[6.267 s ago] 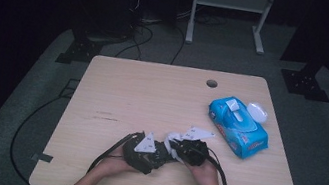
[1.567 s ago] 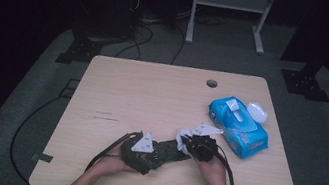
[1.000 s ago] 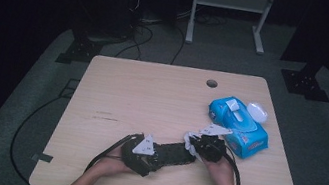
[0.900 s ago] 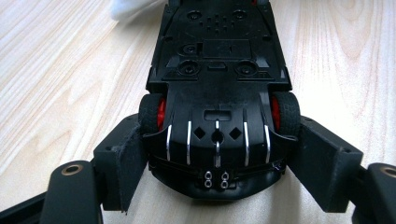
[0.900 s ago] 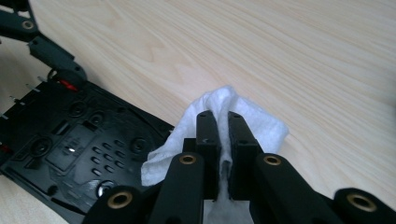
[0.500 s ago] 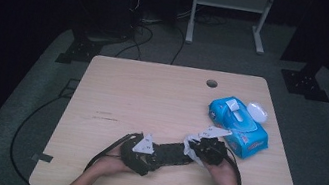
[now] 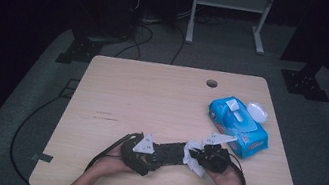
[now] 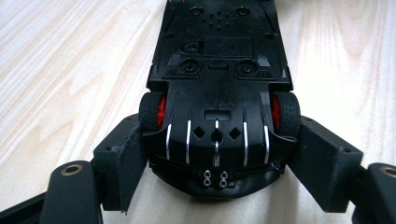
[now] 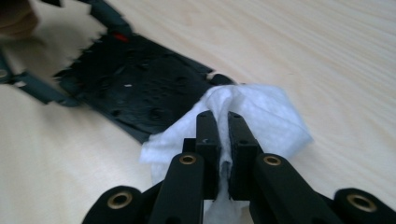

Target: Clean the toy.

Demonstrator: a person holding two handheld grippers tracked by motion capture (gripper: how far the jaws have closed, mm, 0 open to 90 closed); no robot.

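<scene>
- Leftmost, near the front edge of the pale wooden table (image 7: 152,90), the left gripper (image 8: 215,163) lies low in the person's left hand (image 7: 110,164), its two black jaws clamped on the rear end of a black plastic toy car with red wheel hubs (image 8: 217,93).
- Flipped on its roof, the toy car shows a flat moulded underside with screw wells and silver ribs; in the high view it (image 7: 170,152) stretches between the two grippers.
- Judged from its look, the car is light, stiff and hard, with smooth plastic that could slip. The rubbery tyres at the sides seem the surest place to clamp, and the jaws press there now.
- Thin trim at the tail and the small wheels look like the breakable parts, so a firm but gentle squeeze would suit.
- Next to the right, a crumpled white wet wipe (image 9: 252,121) rests against the car's far end, pinched in a fold between the right gripper (image 9: 223,123), whose jaws are drawn together on it.
- Soft, limp and probably damp, the wipe will drape and bunch; holding it by a gathered fold, as now, leaves loose cloth free to rub.
- Farthest right, a blue soft pack of wipes with its white lid flipped open (image 7: 238,125) lies near the table's right edge, apart from the grippers.
</scene>
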